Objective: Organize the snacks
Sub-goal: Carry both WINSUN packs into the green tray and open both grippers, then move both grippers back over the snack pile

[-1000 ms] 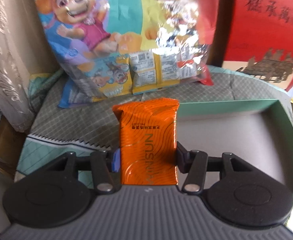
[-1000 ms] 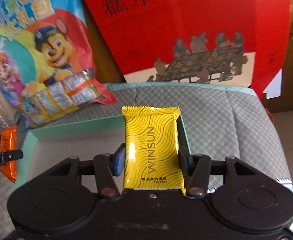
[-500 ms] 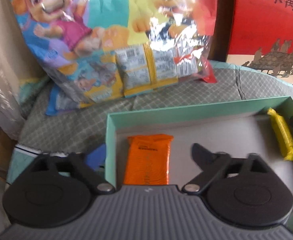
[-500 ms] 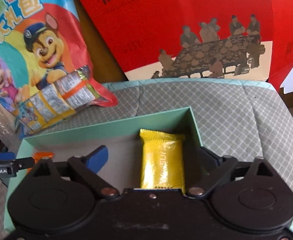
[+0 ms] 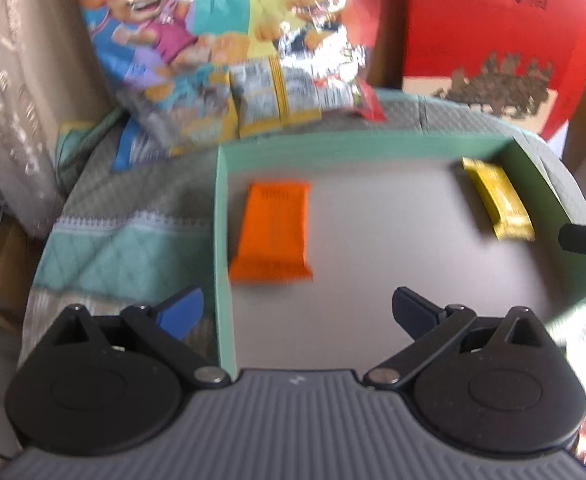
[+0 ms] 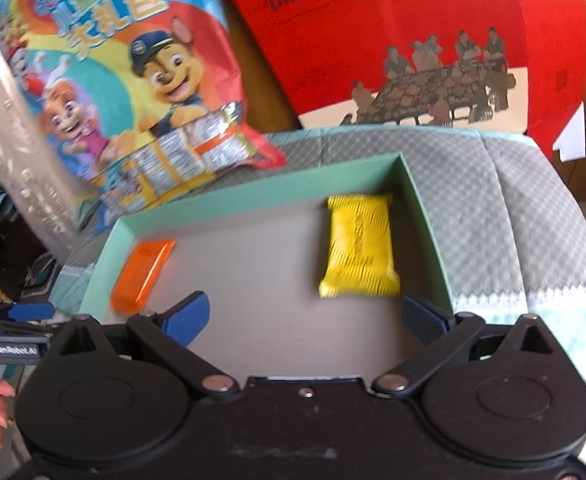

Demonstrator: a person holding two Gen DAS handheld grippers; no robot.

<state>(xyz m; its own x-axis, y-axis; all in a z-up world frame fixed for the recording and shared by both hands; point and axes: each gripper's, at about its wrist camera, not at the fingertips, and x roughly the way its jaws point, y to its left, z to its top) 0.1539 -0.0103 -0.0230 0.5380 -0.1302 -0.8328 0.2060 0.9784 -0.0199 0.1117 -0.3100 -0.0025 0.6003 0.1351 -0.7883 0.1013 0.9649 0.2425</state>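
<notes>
Release is the step in hand, by my reading: both packets lie flat on the grey floor of the green tray [image 5: 221,216], and neither gripper holds anything. The left gripper [image 5: 297,312] stands with its fingers spread wide and nothing between them; the orange packet [image 5: 273,236] lies just beyond them, close against the tray's left wall. The right gripper [image 6: 305,312] is just as wide and just as empty, with the yellow packet [image 6: 359,246] just ahead of it, near the far right corner.

To finish well, each gripper should back away along its own line, fingers kept wide, so no pad drags a packet askew.

Edges matter here — the left gripper's left finger [image 5: 181,312] sits outside the tray wall while the other is inside, so the wall runs between them; a sideways sweep would knock it. The right gripper's right finger [image 6: 425,318] is close to the right wall too.

Open room is generous in the tray's middle, between the packets. Beyond the far wall a cartoon bag [image 6: 125,80] and a red box [image 6: 413,20] stand close — little clearance there.
</notes>
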